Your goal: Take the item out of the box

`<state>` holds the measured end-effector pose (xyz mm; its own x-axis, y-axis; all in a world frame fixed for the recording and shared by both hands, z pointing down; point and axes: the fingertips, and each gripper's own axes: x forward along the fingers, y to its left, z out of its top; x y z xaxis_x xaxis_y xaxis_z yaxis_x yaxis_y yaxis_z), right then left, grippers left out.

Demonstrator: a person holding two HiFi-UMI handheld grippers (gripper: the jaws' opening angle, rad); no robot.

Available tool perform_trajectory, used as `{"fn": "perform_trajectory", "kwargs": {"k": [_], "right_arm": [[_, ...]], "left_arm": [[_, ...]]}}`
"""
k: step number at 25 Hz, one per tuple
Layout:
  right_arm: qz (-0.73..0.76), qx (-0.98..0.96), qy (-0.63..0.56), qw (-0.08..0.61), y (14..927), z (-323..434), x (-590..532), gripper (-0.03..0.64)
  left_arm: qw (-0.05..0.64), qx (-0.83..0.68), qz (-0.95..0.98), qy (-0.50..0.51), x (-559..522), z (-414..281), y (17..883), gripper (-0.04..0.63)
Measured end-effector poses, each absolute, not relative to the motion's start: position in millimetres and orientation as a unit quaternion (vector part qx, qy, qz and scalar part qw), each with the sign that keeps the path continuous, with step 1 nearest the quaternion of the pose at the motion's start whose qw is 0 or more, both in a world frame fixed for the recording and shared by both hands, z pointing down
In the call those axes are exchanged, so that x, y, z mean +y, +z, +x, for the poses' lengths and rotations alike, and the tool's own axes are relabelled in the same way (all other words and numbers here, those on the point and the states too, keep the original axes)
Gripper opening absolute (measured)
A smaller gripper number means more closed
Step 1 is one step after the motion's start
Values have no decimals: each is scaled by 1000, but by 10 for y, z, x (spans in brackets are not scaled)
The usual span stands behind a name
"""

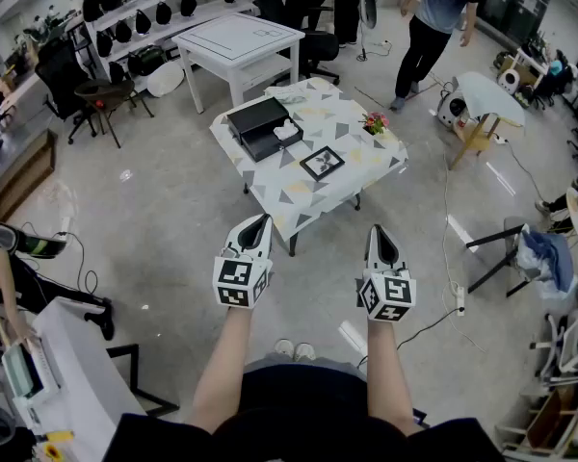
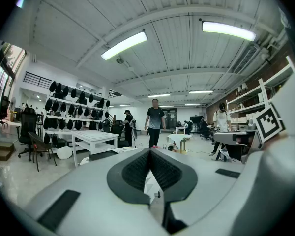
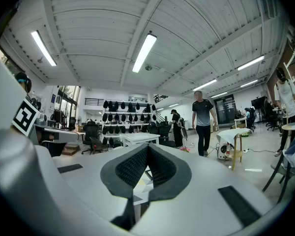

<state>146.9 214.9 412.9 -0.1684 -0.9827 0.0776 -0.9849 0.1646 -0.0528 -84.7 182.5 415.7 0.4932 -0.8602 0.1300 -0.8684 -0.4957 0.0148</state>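
A black box lies with its lid off on a low table covered by a triangle-patterned cloth, several steps ahead of me. A white item rests in the box's near right part. My left gripper and right gripper hang in the air short of the table, both shut with nothing between the pads. In the left gripper view the jaws meet at the tips; in the right gripper view the jaws touch too.
A framed picture and a small flower pot sit on the same table. A white table stands behind it. A person walks at the far right. Chairs, a stool and floor cables surround the area.
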Motion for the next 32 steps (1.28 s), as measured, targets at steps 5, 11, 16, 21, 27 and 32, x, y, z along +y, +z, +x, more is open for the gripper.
{"fn": "perform_trajectory", "kwargs": {"k": [5, 11, 16, 21, 27, 32], "right_arm": [[639, -767, 45, 15, 4120, 1440, 2136, 2], [636, -770, 47, 17, 4133, 1416, 2137, 2], [632, -773, 48, 16, 4133, 1383, 2148, 2], [627, -778, 50, 12, 4148, 1355, 2181, 2], [622, -781, 55, 6, 4150, 1355, 2204, 2], [621, -782, 55, 7, 4162, 1350, 2201, 2]], "left_arm": [[39, -500, 864, 52, 1803, -828, 4135, 20], [44, -497, 865, 55, 1804, -805, 4177, 20], [47, -495, 866, 57, 1812, -780, 4193, 20], [48, -492, 868, 59, 1843, -756, 4219, 20], [51, -490, 868, 62, 1868, -726, 4246, 20], [60, -484, 870, 67, 1880, -718, 4310, 21]]}}
